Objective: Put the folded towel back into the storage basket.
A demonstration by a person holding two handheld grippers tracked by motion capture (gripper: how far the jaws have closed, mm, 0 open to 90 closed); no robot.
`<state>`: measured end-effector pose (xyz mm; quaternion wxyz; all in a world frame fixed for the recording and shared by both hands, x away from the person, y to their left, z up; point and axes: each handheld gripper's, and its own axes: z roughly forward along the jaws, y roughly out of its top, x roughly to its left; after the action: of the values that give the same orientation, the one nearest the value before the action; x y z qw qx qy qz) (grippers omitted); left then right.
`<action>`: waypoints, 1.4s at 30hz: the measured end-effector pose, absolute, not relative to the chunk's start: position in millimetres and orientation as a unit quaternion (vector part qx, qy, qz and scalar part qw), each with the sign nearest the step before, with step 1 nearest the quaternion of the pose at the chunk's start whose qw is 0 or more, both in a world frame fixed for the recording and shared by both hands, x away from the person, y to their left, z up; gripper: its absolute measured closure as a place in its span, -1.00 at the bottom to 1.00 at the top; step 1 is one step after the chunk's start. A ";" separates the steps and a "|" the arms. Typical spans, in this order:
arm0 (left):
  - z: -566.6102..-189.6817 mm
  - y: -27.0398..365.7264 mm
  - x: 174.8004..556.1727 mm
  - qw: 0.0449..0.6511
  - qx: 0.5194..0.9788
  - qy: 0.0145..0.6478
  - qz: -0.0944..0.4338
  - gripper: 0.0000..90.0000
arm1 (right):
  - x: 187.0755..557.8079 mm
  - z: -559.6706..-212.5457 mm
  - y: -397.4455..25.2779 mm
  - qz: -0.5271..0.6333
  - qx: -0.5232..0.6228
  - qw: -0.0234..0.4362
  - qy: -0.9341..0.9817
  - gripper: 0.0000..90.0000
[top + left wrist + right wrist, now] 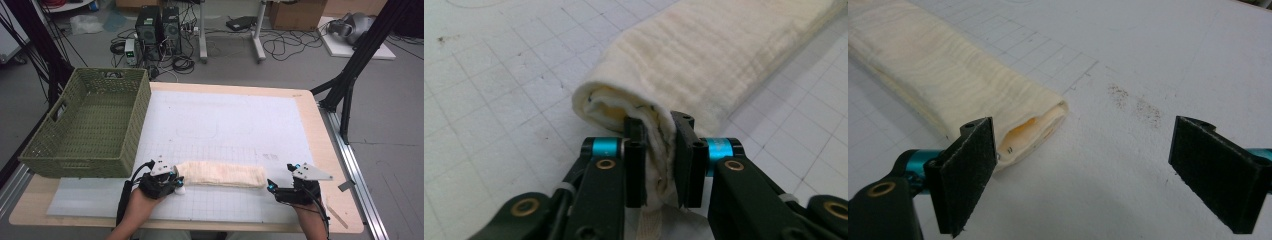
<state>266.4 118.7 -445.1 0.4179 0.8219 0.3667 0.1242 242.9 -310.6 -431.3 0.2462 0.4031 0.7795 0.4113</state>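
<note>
The left gripper (659,150) clamps one end of a rolled cream cloth towel (222,175); the right gripper (1083,175), jaws wide apart, sits beside the other end.

A cream cloth roll (222,174) was laid flat near the table's six o'clock edge, its length stretched from nine to three o'clock. Folded layers were exposed at both ends, and its nine o'clock end was pinched.
</note>
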 end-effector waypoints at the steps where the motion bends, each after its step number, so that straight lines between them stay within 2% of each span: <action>1: -444.3 121.1 267.7 0.427 0.815 0.372 0.118 0.75 | 242.9 -431.1 -310.6 0.411 0.404 0.245 0.779 -0.75; 7: -437.9 131.0 270.9 0.472 0.788 0.382 0.105 0.74 | 245.0 -429.5 -308.5 0.415 0.413 0.238 0.775 -0.75; 18: -438.1 135.0 273.3 0.478 0.781 0.388 0.102 0.71 | 255.9 -438.6 -287.5 0.396 0.415 0.208 0.793 -0.74; 22: -438.7 135.5 274.0 0.476 0.782 0.389 0.102 0.71 | 256.9 -439.7 -284.1 0.390 0.406 0.195 0.803 -0.35; 28: -438.9 135.6 274.1 0.473 0.783 0.389 0.106 0.71 | 255.4 -442.5 -277.7 0.390 0.388 0.180 0.815 -0.03; 31: -439.4 136.0 274.6 0.471 0.785 0.389 0.104 0.70 | 255.0 -445.0 -273.7 0.388 0.383 0.172 0.821 0.04; 42: -440.9 135.6 274.7 0.465 0.788 0.390 0.107 0.68 | 253.4 -449.8 -274.5 0.393 0.393 0.146 0.818 0.04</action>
<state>274.7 135.6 -440.9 0.4648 0.7876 0.3900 0.1072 253.4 -274.5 -449.8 0.1464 0.3934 0.8183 0.3926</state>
